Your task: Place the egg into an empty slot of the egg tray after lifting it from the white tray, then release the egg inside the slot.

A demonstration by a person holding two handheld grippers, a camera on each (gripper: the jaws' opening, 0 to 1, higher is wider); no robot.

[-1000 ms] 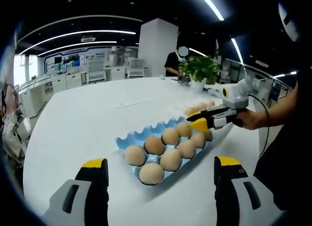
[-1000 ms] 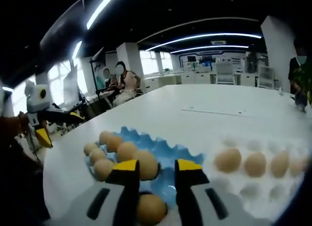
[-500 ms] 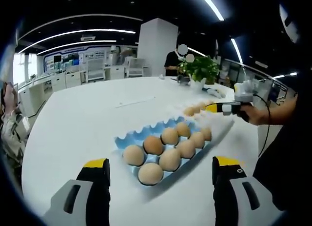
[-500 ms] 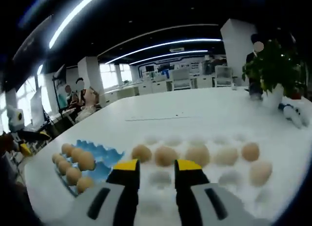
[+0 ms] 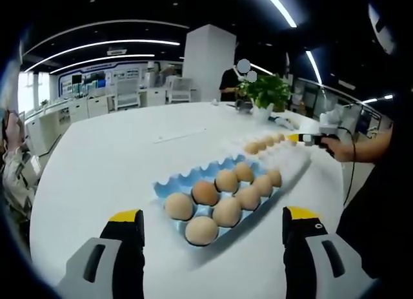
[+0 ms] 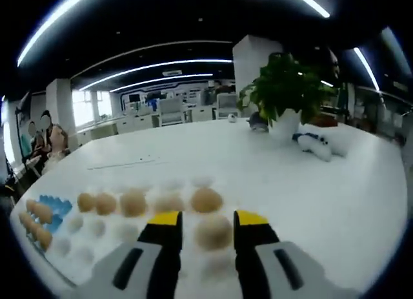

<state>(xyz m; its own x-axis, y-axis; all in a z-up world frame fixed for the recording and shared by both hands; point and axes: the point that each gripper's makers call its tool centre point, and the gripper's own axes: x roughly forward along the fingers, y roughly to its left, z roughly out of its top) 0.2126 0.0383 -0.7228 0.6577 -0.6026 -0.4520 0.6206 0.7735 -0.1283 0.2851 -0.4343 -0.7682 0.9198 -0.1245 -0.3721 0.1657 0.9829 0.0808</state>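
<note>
The pick is in hand: the right gripper (image 6: 204,223), jaws apart, straddles an egg (image 6: 213,230) lying in the white tray (image 6: 129,231). Next it must close gently. The left gripper (image 5: 210,223) hangs open near the blue tray (image 5: 187,183).

Left claw (image 5: 211,229) gapes wide — right claw (image 6: 205,219) stands parted, a hand (image 5: 340,148) gripping it.

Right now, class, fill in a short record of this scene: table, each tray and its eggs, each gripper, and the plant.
table: white table
blue egg tray: eight eggs, some slots empty
white tray: several eggs
left gripper: open, empty, short of the blue tray
right gripper: open, an egg between its jaws, over the white tray
potted plant: far side of the table
</note>
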